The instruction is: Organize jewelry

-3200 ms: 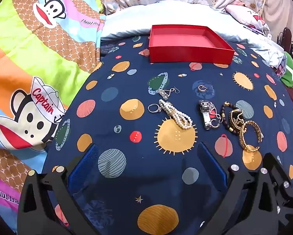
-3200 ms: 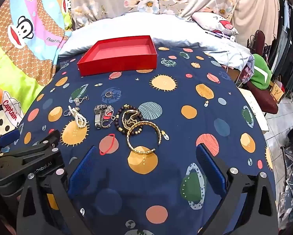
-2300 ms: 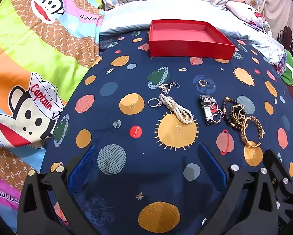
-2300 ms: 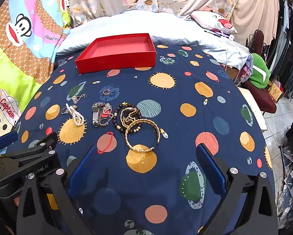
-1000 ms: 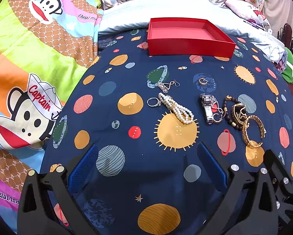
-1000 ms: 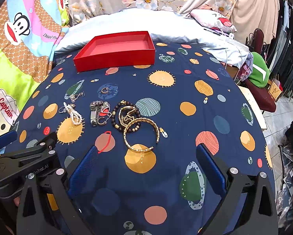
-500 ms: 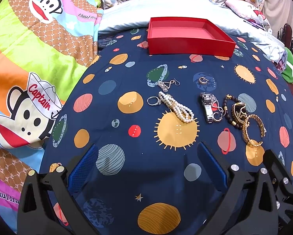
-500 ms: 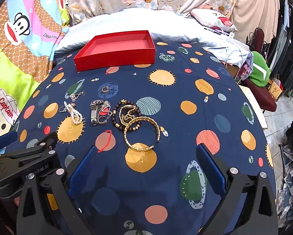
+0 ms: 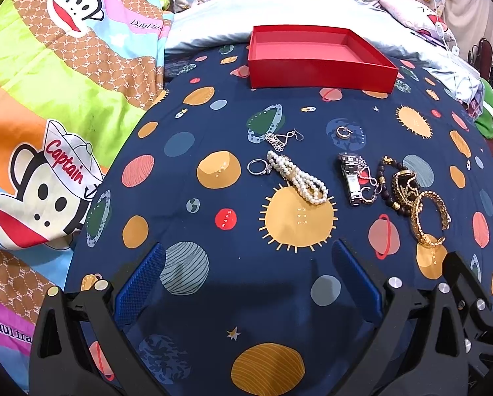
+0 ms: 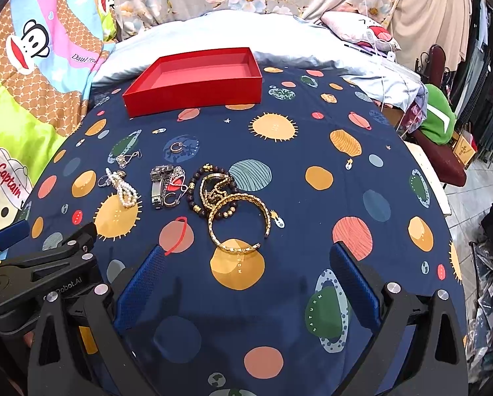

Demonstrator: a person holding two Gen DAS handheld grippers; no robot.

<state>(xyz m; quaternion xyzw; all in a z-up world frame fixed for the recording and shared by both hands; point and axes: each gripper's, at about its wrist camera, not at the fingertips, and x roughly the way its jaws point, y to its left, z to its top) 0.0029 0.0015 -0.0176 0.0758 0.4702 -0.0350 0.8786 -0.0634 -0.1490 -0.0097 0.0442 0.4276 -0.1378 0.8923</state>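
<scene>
An empty red box (image 9: 315, 62) (image 10: 197, 79) sits at the far side of the navy planet-print cloth. Jewelry lies in a row mid-cloth: a silver ring (image 9: 258, 167), a pearl bracelet (image 9: 299, 180) (image 10: 122, 188), a dangling earring (image 9: 281, 138), a small hoop (image 9: 342, 132) (image 10: 177, 147), a silver watch (image 9: 353, 178) (image 10: 159, 184), a dark bead bracelet (image 10: 210, 191) and a gold bangle (image 9: 428, 214) (image 10: 238, 224). My left gripper (image 9: 246, 277) is open, short of the pearls. My right gripper (image 10: 243, 277) is open, just short of the bangle. Both hold nothing.
A cartoon monkey blanket (image 9: 48, 115) covers the left side. A pale blue sheet (image 10: 213, 29) and pillows lie behind the box. The cloth's right edge drops toward a green cushion (image 10: 439, 118) and hanging clothes. The left gripper's body (image 10: 38, 274) shows at lower left in the right wrist view.
Both views shifted only slightly over the last seconds. The jewelry and box have not moved, and both grippers stayed open.
</scene>
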